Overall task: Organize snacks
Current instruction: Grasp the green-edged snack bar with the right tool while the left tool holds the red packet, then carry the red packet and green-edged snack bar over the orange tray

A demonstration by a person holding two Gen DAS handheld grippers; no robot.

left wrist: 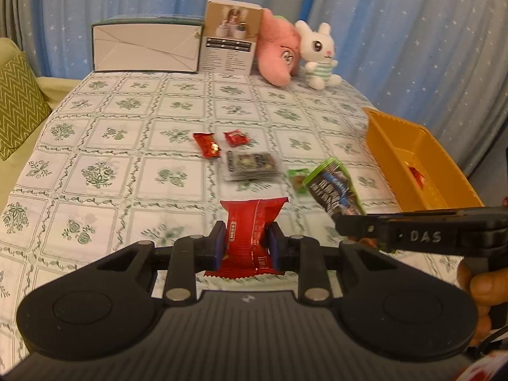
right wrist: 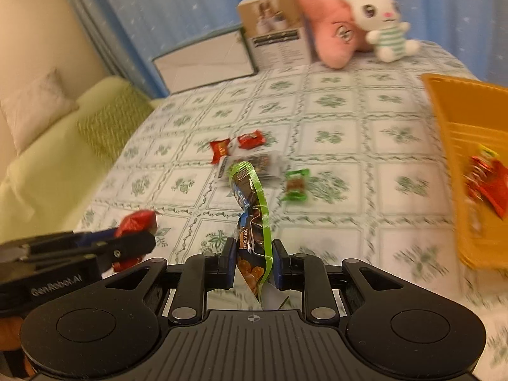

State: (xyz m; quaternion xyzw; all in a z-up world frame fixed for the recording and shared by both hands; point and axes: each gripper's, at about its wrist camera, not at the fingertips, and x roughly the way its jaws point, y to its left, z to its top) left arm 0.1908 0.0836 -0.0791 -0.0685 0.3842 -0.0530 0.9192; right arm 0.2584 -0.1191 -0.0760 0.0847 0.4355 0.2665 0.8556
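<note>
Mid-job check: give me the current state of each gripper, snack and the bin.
Left gripper: shut on red snack packet, lifted.
Right gripper: shut on green-edged dark packet, lifted.
Orange bin: on the table, holding red packets.
Two small red packets, clear pack, green candy: lying loose on the tablecloth.

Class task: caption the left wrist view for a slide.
Left tool grips a red snack packet above the floral tablecloth, orange basket at right.
</note>
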